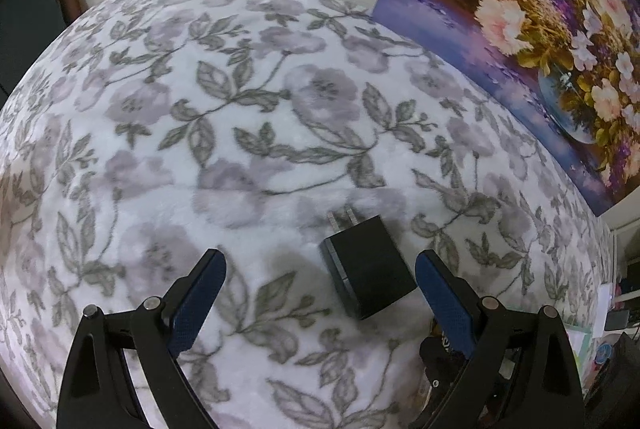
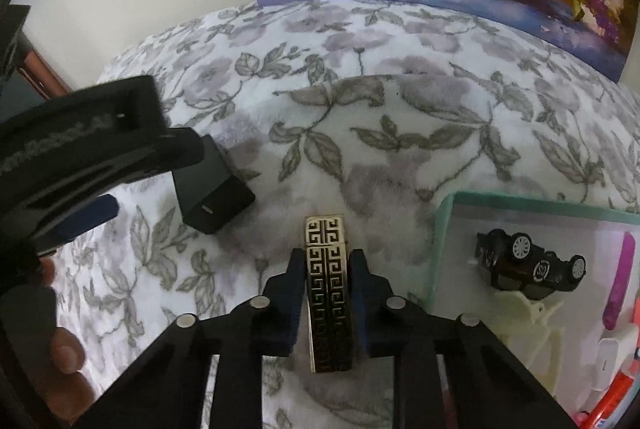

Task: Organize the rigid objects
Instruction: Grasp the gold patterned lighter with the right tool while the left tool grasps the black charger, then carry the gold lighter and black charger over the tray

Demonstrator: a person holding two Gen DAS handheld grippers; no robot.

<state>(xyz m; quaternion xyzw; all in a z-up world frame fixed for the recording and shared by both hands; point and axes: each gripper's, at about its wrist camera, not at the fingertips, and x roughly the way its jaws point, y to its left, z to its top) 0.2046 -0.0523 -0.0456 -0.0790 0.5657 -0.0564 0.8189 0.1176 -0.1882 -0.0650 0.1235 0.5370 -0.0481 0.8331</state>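
Note:
A black plug-in charger (image 1: 370,269) lies on the floral blanket (image 1: 240,109), its prongs pointing away. My left gripper (image 1: 320,265) is open around it, the charger close to the right finger. The charger also shows in the right wrist view (image 2: 212,189), partly under the left gripper's body (image 2: 80,137). My right gripper (image 2: 326,261) is shut on a gold-and-black patterned lighter (image 2: 328,293), just above the blanket, left of a green-rimmed tray (image 2: 444,229).
The tray holds an overturned black toy car (image 2: 528,265), a cream hair clip (image 2: 532,329), a pink stick (image 2: 620,281) and other small items. A flower painting (image 1: 540,29) leans against the wall behind the bed.

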